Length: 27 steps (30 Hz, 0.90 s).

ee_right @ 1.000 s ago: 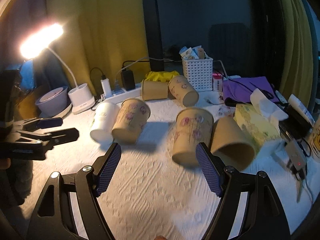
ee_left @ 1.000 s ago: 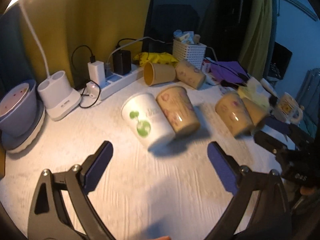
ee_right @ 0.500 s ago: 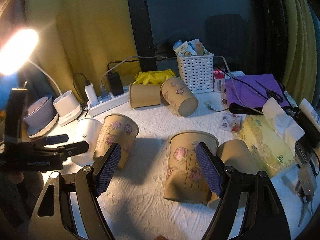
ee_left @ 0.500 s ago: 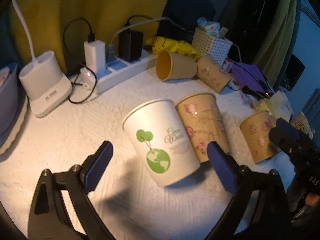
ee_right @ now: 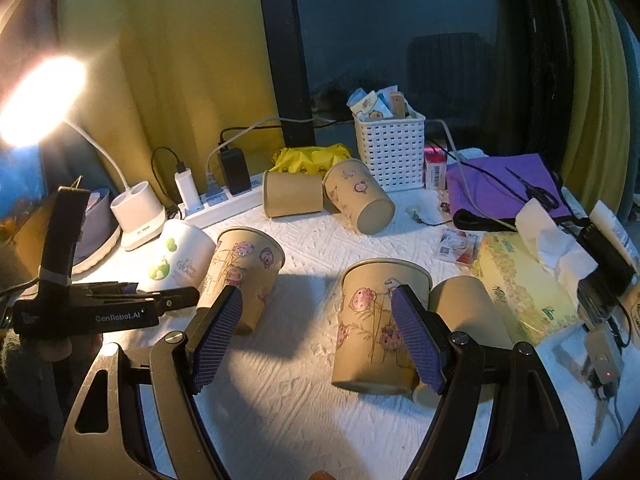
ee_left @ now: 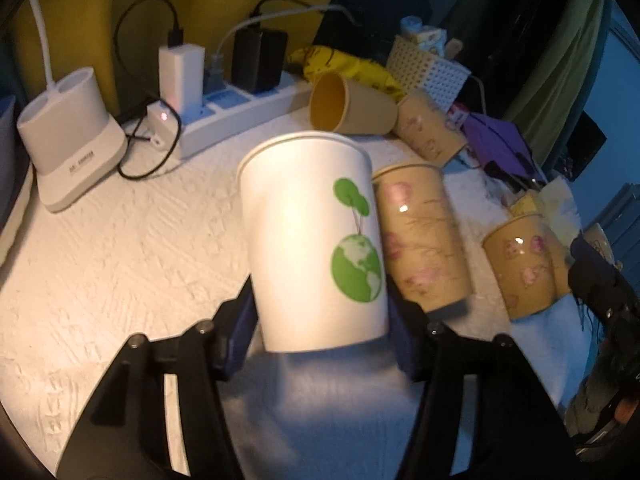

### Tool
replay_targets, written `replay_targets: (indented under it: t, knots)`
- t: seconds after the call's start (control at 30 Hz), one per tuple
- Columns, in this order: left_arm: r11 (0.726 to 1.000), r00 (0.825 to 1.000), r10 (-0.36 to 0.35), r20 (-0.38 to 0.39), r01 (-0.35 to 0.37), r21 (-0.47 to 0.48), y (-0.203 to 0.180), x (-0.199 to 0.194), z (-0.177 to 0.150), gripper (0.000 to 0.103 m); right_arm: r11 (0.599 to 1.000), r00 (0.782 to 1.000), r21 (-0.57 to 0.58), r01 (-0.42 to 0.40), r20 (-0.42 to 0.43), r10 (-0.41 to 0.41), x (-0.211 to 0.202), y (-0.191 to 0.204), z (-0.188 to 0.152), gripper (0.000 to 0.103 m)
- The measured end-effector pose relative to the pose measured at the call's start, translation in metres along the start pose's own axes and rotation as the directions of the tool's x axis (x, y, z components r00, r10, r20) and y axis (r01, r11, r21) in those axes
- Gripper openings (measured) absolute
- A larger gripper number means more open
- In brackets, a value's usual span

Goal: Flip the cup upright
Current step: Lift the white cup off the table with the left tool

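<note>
A white paper cup with a green globe print [ee_left: 312, 248] lies on its side on the white cloth, mouth pointing away. My left gripper [ee_left: 320, 332] has closed on the cup's base end, one blue pad on each side. The same cup shows in the right wrist view [ee_right: 176, 260] with the left gripper [ee_right: 160, 300] on it. My right gripper [ee_right: 316, 340] is open and empty above the cloth, beside a tan floral cup [ee_right: 376, 328] lying on its side.
Several more tan cups lie on their sides: one [ee_left: 424, 240] touching the white cup, others [ee_right: 294, 198] near a power strip [ee_left: 240, 116]. A lamp base [ee_left: 68, 136], white basket [ee_right: 390, 152], purple cloth [ee_right: 504, 184] and tissue pack [ee_right: 524, 280] crowd the edges.
My left gripper moved forward onto the white cup and closed its fingers around its base end. The right gripper drew slightly closer to the tan floral cup and stayed open.
</note>
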State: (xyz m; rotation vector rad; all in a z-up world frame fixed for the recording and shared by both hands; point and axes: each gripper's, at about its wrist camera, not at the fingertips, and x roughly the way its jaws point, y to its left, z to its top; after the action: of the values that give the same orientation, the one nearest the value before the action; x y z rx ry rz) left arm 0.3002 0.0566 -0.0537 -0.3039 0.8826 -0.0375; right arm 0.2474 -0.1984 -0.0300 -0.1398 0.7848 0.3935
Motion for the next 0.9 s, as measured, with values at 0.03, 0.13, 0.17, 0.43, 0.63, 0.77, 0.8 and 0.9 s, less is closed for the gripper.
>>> replay_targets:
  t: [0.03,0.13,0.17,0.43,0.63,0.77,0.8,0.9]
  knots:
    - [1.000,1.000,-0.005,0.012,0.005,0.004,-0.002,-0.007,-0.001,0.059,1.000,1.000,-0.002,0.000,0.004,0.000,-0.004,0.002,0.000,0.080]
    - [1.000,0.999,-0.013,0.031,0.012,0.013,-0.005,-0.021,-0.006,0.059,1.000,1.000,-0.009,0.004,0.013,-0.004,-0.015,0.007,-0.002,0.080]
    - [1.000,0.999,-0.017,0.039,0.016,0.016,-0.005,-0.028,-0.009,0.059,1.000,1.000,-0.010,0.005,0.016,-0.005,-0.020,0.009,-0.003,0.080]
    - [0.996,0.992,-0.047,0.118,0.037,0.087,-0.020,-0.088,-0.042,0.059,1.000,0.999,-0.017,-0.012,0.032,0.013,-0.053,0.025,-0.012,0.080]
    - [0.989,0.982,-0.062,0.180,0.037,0.142,-0.035,-0.134,-0.081,0.059,0.998,0.998,-0.023,-0.060,0.027,0.061,-0.078,0.043,-0.025,0.080]
    - [0.989,0.975,-0.072,0.212,0.043,0.140,-0.039,-0.153,-0.104,0.059,0.996,0.996,-0.016,-0.091,0.019,0.091,-0.095,0.054,-0.034,0.080]
    - [0.990,0.972,-0.078,0.220,0.048,0.135,-0.040,-0.157,-0.111,0.059,0.995,0.995,-0.014,-0.098,0.017,0.098,-0.098,0.057,-0.036,0.080]
    - [0.991,0.967,-0.070,0.246,0.038,0.131,-0.044,-0.165,-0.133,0.059,0.992,0.992,-0.009,-0.123,0.011,0.123,-0.112,0.063,-0.044,0.080]
